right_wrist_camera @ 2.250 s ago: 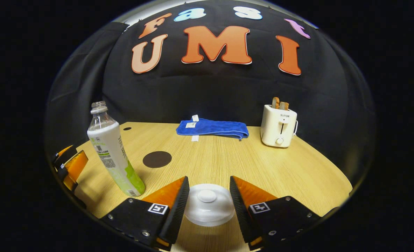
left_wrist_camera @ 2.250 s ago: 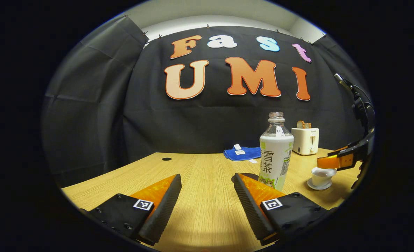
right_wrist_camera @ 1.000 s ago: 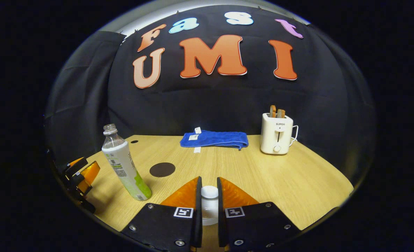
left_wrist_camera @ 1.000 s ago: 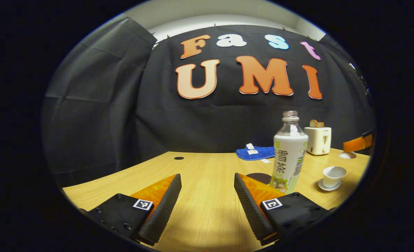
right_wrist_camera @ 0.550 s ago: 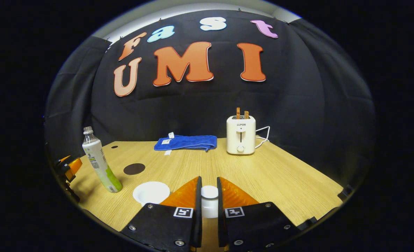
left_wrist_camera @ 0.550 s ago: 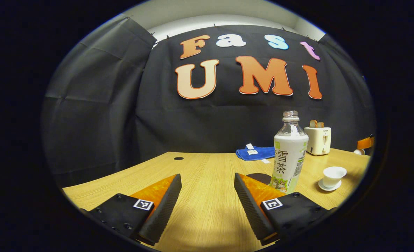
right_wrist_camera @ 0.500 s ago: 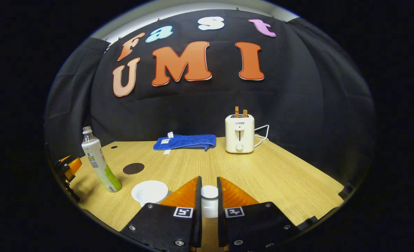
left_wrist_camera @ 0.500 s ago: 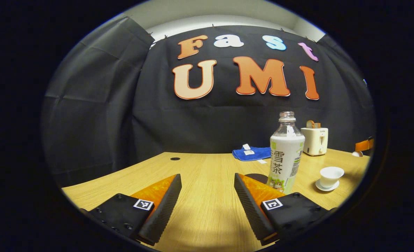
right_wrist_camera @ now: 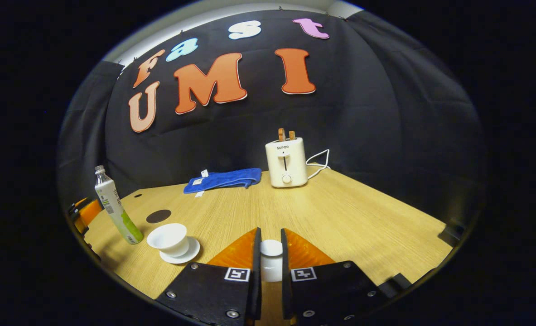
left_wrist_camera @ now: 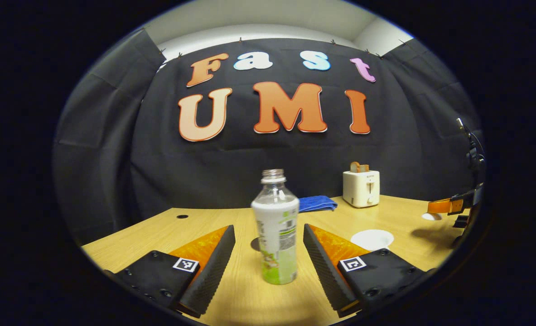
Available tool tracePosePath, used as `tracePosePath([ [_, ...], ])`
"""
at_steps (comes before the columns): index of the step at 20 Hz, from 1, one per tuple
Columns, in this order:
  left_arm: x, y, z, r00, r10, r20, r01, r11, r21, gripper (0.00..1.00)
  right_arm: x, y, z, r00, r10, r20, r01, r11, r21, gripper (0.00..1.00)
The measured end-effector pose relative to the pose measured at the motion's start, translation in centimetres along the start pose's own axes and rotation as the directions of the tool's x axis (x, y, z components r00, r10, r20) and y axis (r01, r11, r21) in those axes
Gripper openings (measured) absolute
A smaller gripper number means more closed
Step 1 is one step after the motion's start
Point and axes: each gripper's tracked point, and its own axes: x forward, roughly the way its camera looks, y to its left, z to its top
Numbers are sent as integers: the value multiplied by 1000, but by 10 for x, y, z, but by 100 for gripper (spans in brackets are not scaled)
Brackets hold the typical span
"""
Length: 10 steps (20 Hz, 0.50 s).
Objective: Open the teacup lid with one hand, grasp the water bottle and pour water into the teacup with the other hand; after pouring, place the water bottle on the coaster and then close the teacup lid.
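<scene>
Wooden table [right_wrist_camera: 340, 213] carries everything. At the back, a white toaster [right_wrist_camera: 286, 162] with bread in its slots and a folded blue towel [right_wrist_camera: 224, 179], both off to the side, likely bystanders to this task.

Water bottle [left_wrist_camera: 276, 233] stands upright, uncapped, between the wide-apart fingers of the left gripper [left_wrist_camera: 268, 253], nothing touching it yet. Framed that way so the jaws can close on the body for the pour, judging by the task. Liquid level hard to read through the label.

Teacup [right_wrist_camera: 168, 238] sits on its saucer, open, near the bottle and toward the right gripper's side, so the pour is a short reach. Dark round coaster [right_wrist_camera: 158, 216] lies flat just behind bottle and cup, kept free as the bottle's landing spot.

Right gripper [right_wrist_camera: 271, 253] is clamped on the knob of the teacup lid [right_wrist_camera: 271, 260], both fingers pressing it, held up and away from the cup to keep the mouth clear. In the left gripper view it sits far off at the right edge [left_wrist_camera: 449, 206].

Lid-off step looks done; bottle grasp is next.
</scene>
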Motion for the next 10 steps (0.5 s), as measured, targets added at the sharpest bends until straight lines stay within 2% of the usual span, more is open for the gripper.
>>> tracePosePath([
  [3, 8, -15, -5, 1000, -10, -20, 10, 1000, 9, 100, -2, -3, 0, 1000, 6, 8, -6, 1000, 18, 18],
  [6, 16, 0, -14, 997, 53, -50, -54, 998, -32, 96, -5, 1, 0, 1000, 24, 11, -24, 1000, 14, 18],
  [7, 19, 2, -15, 997, 56, -56, -60, 996, -59, 100, -5, 0, 1, 1000, 24, 14, -24, 1000, 7, 18],
  [10, 34, 7, -17, 995, 60, -74, -65, 996, -67, 96, -6, 3, 1, 999, 30, 16, -31, 1000, 6, 18],
])
